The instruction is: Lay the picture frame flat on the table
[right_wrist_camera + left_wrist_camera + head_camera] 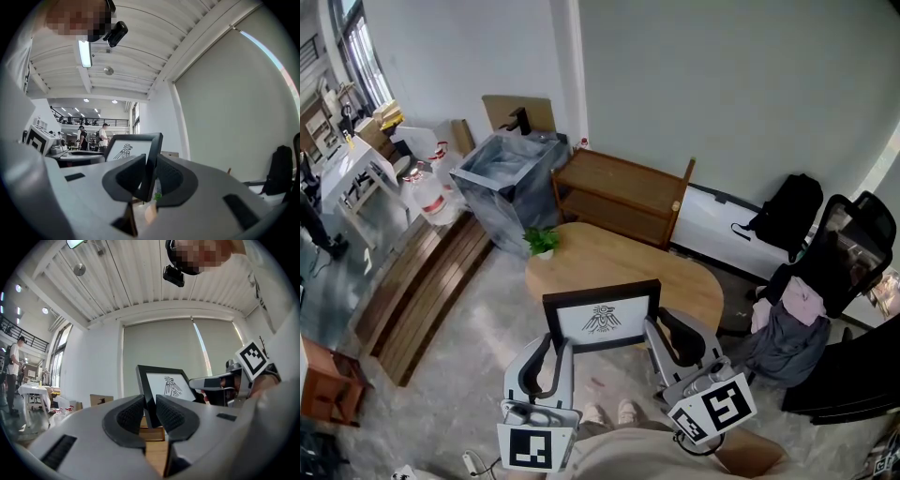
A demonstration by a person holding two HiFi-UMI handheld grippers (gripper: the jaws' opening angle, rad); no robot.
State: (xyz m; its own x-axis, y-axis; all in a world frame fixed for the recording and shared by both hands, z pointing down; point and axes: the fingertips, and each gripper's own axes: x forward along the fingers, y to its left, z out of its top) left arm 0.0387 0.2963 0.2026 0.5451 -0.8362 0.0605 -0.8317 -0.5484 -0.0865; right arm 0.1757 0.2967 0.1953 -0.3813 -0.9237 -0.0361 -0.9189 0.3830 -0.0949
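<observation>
the left tongs (150,409) are closed on the left edge of the picture frame (602,319), the black moulding pinched between the two ribbed pads. the right tongs (151,172) clamp the frame's right edge the same way, low on that side. between them the frame stands upright, its glass turned toward the person, showing a white sheet with a small dark bird-like emblem. it sits over the near edge of the counter (609,261), a light oval wooden top; whether its bottom edge touches the wood cannot be told. the marker cubes of both tongs show nearest the person, below the frame.

on the far left of the counter stands a small green plant (542,242), well apart from the frame. beyond the counter, against the wall, is a low wooden shelf (619,192). left of that is a grey square bin (506,173), and further left two water jugs (431,187). a slatted wooden bench (422,281) lies on the floor at left. to the right a black backpack (787,211) leans at the wall, and nearer stands a chair (853,248) draped with clothes.
</observation>
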